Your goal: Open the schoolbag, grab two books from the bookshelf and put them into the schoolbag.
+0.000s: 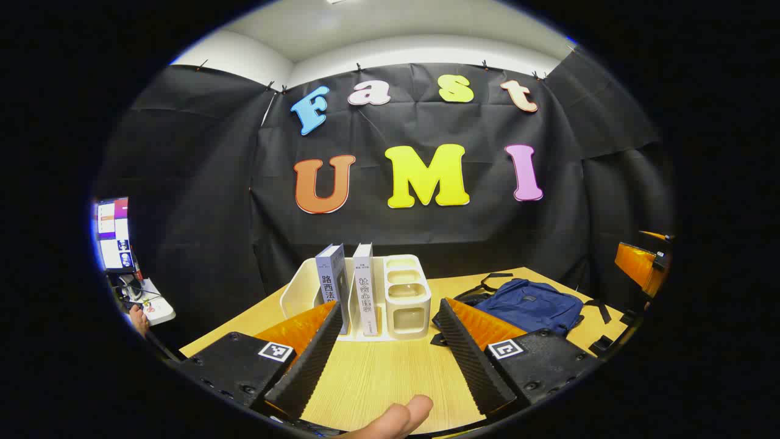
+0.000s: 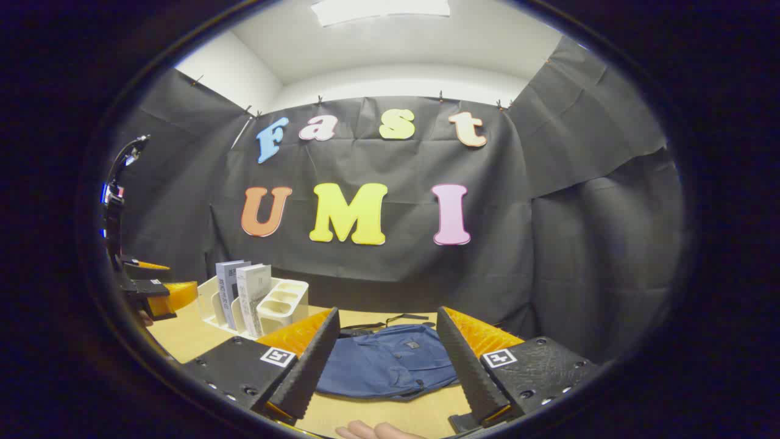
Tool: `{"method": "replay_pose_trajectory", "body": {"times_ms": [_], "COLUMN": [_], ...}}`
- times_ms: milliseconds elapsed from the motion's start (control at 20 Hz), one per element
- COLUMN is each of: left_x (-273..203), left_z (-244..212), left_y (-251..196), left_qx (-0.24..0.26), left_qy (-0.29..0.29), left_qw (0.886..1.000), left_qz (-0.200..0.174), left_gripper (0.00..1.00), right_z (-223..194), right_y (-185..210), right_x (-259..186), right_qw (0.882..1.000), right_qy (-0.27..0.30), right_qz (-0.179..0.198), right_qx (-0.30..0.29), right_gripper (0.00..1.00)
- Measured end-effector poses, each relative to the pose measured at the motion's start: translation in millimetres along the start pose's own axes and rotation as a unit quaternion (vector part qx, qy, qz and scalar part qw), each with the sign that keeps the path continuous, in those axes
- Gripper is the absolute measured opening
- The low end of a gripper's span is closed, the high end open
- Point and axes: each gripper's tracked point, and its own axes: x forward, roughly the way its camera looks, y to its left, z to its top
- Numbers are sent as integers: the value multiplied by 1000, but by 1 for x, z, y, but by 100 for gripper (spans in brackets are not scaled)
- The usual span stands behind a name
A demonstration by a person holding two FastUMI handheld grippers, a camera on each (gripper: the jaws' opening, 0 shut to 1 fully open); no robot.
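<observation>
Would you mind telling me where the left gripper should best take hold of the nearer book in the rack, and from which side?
Probably the upper spine of the right-hand book, coming straight in from the front. It stands upright, spine facing the left gripper, its top clear above the rack. The open jaws could close across its thin width, beside the other book.

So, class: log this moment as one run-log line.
stage: start | schoolbag: closed, flat on table | books: two, upright in bookshelf | left gripper: open | right gripper: open
</observation>
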Motion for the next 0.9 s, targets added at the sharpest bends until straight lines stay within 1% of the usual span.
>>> {"method": "replay_pose_trajectory", "body": {"times_ms": [100, 150, 250, 400, 600, 750, 900], "left_x": [-5, -4, -6, -6, -5, -6, -3], "left_z": [1, 3, 6, 8, 8, 7, 3], "left_y": [9, 11, 16, 29, 37, 38, 38], "left_qx": [-4, -4, -1, 0, -6, -4, -7], "left_qy": [-3, -5, -10, -11, -10, -11, -6], "left_qw": [1000, 1000, 1000, 1000, 1000, 1000, 1000], "left_qz": [5, 3, 2, 18, 26, 25, 26], "left_gripper": [100, 100, 100, 100, 100, 100, 100], "right_z": [0, -1, -3, 0, 1, 4, -2], "right_y": [3, 4, 2, -1, 5, 11, 16], "right_x": [-1, -1, -1, -3, -5, -7, -6], "right_qw": [1000, 1000, 1000, 1000, 1000, 1000, 1000], "right_qy": [3, 6, 10, 6, 2, -2, 5], "right_qz": [-3, -2, -8, -16, -15, -13, -9], "right_qx": [6, 8, 9, -4, -20, -23, -29], "right_gripper": [95, 93, 95, 95, 95, 95, 95]}}
